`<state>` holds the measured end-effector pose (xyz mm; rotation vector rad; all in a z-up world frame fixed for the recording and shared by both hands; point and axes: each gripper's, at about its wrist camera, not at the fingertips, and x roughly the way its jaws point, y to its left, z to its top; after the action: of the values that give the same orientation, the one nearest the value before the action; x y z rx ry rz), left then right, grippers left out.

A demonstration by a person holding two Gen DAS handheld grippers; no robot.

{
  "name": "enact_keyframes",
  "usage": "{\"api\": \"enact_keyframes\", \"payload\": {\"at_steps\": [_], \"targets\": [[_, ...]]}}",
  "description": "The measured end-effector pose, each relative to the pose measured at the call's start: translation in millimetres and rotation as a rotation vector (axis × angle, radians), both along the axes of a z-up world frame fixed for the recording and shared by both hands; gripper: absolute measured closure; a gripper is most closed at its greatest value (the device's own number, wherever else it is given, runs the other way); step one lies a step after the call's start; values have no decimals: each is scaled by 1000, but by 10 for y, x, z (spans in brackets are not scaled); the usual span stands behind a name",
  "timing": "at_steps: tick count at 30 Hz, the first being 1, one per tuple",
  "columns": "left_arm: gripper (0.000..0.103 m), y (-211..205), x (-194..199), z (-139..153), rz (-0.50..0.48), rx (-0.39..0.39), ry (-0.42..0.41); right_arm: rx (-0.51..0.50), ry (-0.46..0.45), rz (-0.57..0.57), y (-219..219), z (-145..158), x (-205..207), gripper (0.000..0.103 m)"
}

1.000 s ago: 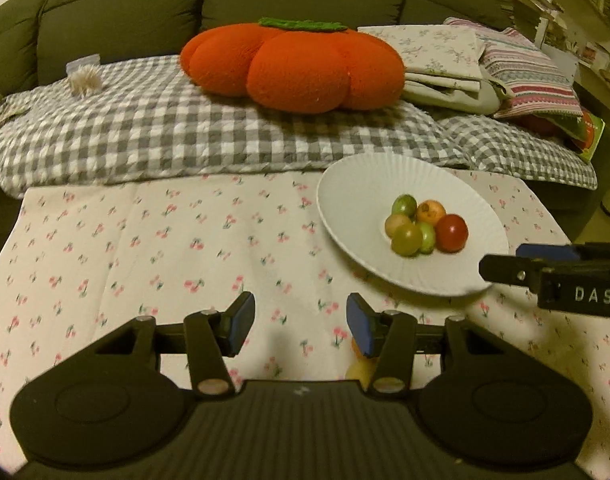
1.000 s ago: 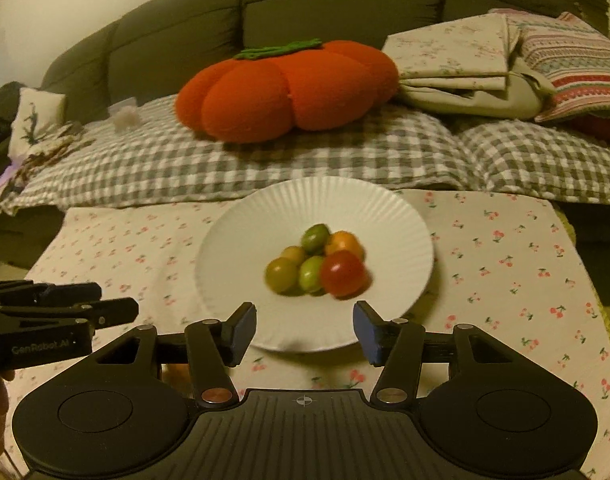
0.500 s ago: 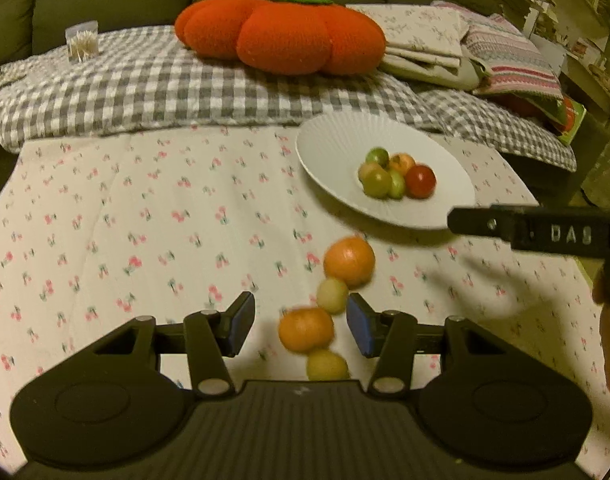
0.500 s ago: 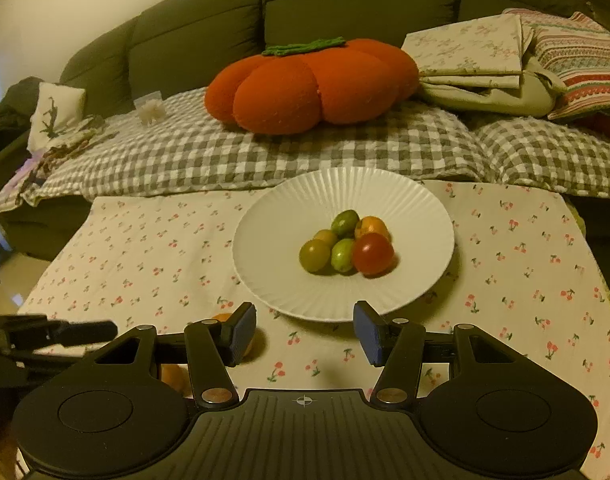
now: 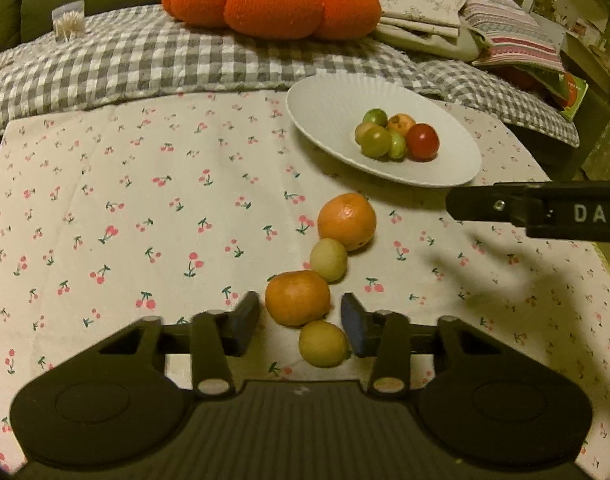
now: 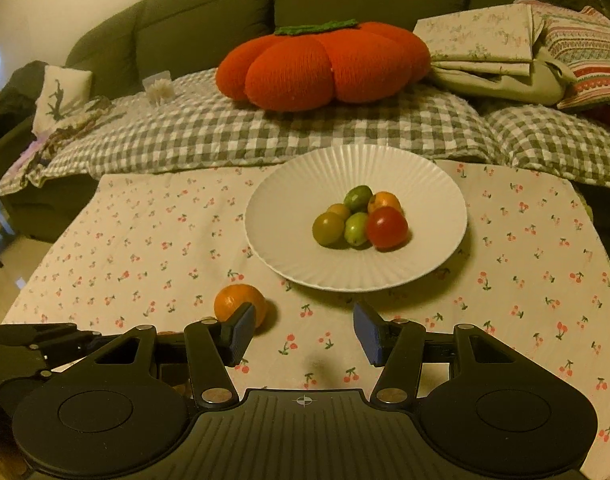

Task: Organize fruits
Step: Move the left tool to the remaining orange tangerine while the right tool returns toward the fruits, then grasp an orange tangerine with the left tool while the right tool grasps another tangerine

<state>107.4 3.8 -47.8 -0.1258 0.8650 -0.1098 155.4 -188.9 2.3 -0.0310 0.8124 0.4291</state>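
White ribbed plate (image 6: 433, 184) on a cherry-print tablecloth (image 5: 145, 200), toward the sofa side; holds a small heap of fruit: one red tomato (image 6: 386, 227), one small orange fruit (image 6: 384, 201), and several green and yellow-green pieces touching one another. Loose fruit on the cloth, in a slanted line nearer the cameras: far orange (image 5: 347, 221), pale yellow-green fruit (image 5: 328, 259) touching it, near orange (image 5: 297, 298), second yellow-green fruit (image 5: 323, 343) closest in. Left gripper (image 5: 301, 322): fingers spread wide, holding nothing, the near orange and closest yellow-green fruit lying between the blue pads (image 5: 352, 330); whether a pad touches fruit cannot be told. Right gripper (image 6: 303, 332): fingers spread wide, empty, above bare cloth just short of the plate, its left finger overlapping the far orange in view. Background: orange pumpkin-shaped cushion (image 6: 323, 66), grey checked blanket (image 6: 265, 140), folded linens (image 6: 481, 44), dark green sofa (image 6: 209, 12).
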Motion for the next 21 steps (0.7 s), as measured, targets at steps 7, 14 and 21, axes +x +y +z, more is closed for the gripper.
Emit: {"api": "enact_keyframes", "payload": {"at_steps": [7,14,21], "targets": [[71,70,0,35,35,-20,-4,-15,4,10,48,-71,15,49],[71,141,0,48,80,-13,4,48,61,23,170,-243,98,49],[71,173,-7,45,97,-14,14,99,72,42,341,-415,185,49]]}}
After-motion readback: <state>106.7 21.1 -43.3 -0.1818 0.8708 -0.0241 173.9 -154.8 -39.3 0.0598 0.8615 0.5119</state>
